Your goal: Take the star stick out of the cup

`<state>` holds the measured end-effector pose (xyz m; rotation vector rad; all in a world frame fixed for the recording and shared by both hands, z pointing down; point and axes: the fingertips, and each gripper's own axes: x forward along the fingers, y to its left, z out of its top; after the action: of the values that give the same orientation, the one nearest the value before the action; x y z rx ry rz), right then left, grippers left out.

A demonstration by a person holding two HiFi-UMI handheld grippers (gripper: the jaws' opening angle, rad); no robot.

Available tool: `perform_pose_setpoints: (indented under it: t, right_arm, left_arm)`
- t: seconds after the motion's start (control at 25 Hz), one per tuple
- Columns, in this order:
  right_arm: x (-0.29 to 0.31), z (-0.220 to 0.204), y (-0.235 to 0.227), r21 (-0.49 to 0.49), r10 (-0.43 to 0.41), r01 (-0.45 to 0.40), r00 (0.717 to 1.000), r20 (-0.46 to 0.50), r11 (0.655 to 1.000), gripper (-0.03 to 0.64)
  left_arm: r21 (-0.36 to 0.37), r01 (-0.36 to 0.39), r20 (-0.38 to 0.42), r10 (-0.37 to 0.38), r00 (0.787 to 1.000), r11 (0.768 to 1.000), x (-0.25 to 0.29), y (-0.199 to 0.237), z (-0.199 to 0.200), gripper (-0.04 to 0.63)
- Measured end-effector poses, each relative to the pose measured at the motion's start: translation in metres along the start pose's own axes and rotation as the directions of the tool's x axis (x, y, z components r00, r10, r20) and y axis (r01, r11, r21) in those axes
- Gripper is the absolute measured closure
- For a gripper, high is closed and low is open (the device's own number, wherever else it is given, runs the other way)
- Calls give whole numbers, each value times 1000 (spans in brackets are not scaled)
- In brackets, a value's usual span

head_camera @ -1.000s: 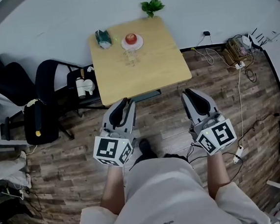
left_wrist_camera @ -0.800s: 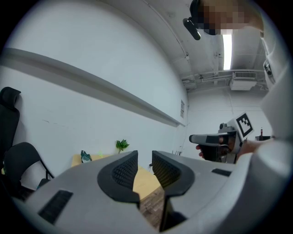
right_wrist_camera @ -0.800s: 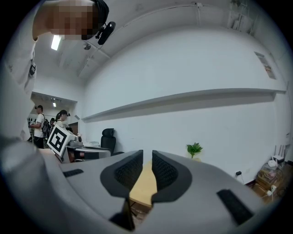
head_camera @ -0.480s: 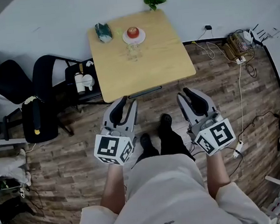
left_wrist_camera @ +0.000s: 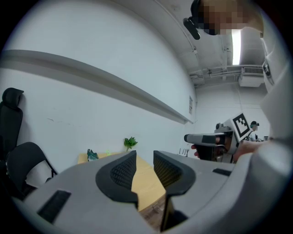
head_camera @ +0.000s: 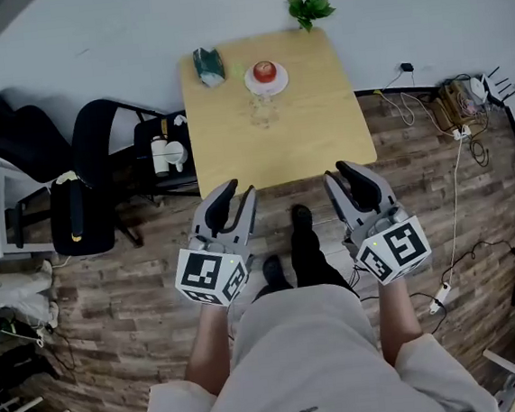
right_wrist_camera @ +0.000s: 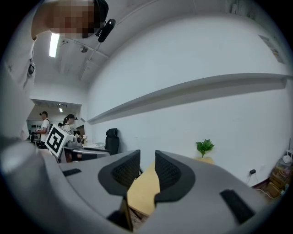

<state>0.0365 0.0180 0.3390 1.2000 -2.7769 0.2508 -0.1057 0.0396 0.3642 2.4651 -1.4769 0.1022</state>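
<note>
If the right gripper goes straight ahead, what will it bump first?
Probably the wooden table. The right gripper has just been opening its jaws; nothing is between them, only tabletop ahead. Depth is unclear.

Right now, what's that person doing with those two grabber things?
A person stands before a wooden table with a gripper in each hand. The left gripper and right gripper are both open and empty, at the table's near edge; the right one's jaws have just been opening. The clear cup sits untouched mid-table, near an apple.
</note>
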Motion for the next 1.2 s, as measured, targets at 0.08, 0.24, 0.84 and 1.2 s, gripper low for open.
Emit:
perform_pose_setpoints:
  t: [0.08,0.24,0.84,1.2]
  right_arm:
    - [14,4,-11,2,19,-19,1000,6,1000,517]
    - [41,9,-35,1,55,-55,998,7,999,517]
    - [121,23,-114,5,217,-217,976,0,976,517]
    - [148,9,-135,23,303,-302,952,-37,953,517]
  left_arm:
    - [1,-19,-4,19,1000,1000,12,6,4,497]
    - [-11,-44,-14,44,999,999,40,17,8,495]
    - [-29,-149,-44,148,988,988,141,39,26,494]
    - [-45,-234,-68,231,971,971,167,43,13,492]
